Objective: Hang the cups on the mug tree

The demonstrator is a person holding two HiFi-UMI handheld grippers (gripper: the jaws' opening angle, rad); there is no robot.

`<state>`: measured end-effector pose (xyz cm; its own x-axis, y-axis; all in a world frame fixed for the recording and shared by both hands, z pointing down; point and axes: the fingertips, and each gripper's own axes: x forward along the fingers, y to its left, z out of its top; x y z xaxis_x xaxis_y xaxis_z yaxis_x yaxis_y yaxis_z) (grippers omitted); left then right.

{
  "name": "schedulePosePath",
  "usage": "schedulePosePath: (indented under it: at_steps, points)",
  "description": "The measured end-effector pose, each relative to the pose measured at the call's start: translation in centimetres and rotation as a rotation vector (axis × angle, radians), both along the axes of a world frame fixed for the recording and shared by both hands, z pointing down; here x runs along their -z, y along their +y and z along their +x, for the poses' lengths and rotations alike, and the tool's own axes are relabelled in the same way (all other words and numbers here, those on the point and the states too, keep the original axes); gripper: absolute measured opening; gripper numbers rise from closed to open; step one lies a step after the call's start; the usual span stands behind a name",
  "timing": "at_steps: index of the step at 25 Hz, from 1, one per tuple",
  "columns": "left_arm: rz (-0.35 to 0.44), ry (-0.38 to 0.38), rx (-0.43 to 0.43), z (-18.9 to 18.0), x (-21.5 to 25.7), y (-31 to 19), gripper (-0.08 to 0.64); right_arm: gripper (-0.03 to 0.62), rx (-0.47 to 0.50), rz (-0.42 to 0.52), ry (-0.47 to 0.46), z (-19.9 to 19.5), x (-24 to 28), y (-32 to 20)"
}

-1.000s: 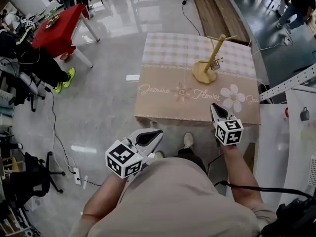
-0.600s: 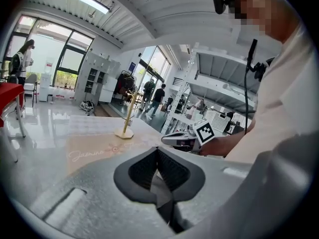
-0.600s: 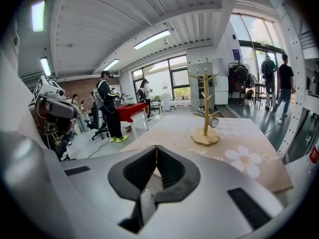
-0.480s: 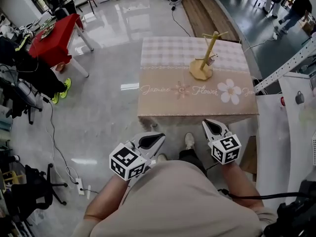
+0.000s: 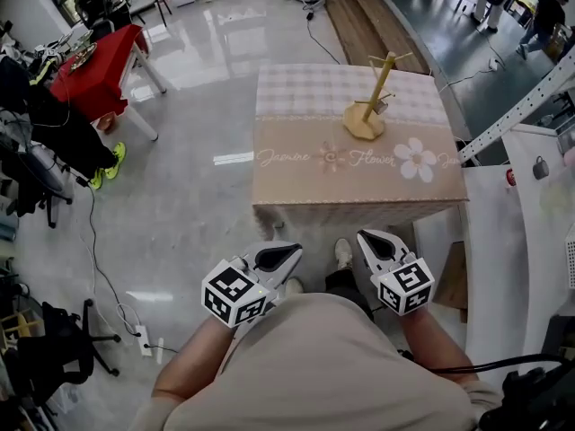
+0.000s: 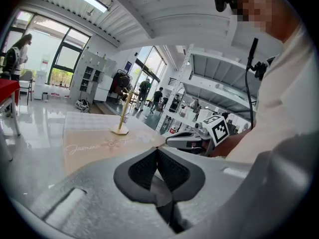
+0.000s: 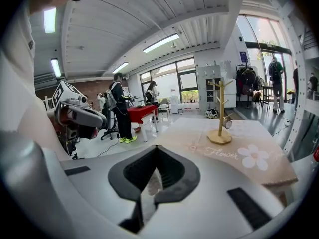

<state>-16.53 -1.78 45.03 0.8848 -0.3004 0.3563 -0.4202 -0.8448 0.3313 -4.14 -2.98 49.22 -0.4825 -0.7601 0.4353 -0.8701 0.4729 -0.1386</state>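
Note:
A wooden mug tree (image 5: 370, 106) stands on the far right part of the cloth-covered table (image 5: 305, 178); it also shows as the mug tree (image 7: 220, 117) and the mug tree (image 6: 122, 114). A small metal cup (image 5: 383, 106) hangs from one of its pegs, seen too as the cup (image 7: 227, 121). Both grippers are held close to the person's body, well short of the table. My left gripper (image 5: 287, 257) is shut and empty. My right gripper (image 5: 367, 241) is shut too, with nothing between its jaws.
A red table (image 5: 101, 57) with chairs and clutter stands at the far left. Cables and a power strip (image 5: 139, 324) lie on the glossy floor. White shelving (image 5: 530, 196) sits right of the table. People stand at the back right (image 5: 544, 16).
Both grippers have drawn back toward the person's body, the right one most, away from the table's near edge. The head view has shifted, so the table now lies farther off.

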Motion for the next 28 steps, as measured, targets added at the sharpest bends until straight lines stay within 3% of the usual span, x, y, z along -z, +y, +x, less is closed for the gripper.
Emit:
schedulePosePath:
  at_steps: [13, 28]
  points:
    - [-0.005, 0.006, 0.041, -1.9, -0.5, 2.1, 0.008, 0.014, 0.065, 0.025, 0.011, -2.7, 0.7, 1.7]
    - [-0.014, 0.002, 0.042, -2.2, -0.8, 2.6, 0.008, 0.014, 0.066, 0.032, -0.006, -3.1, 1.1, 2.0]
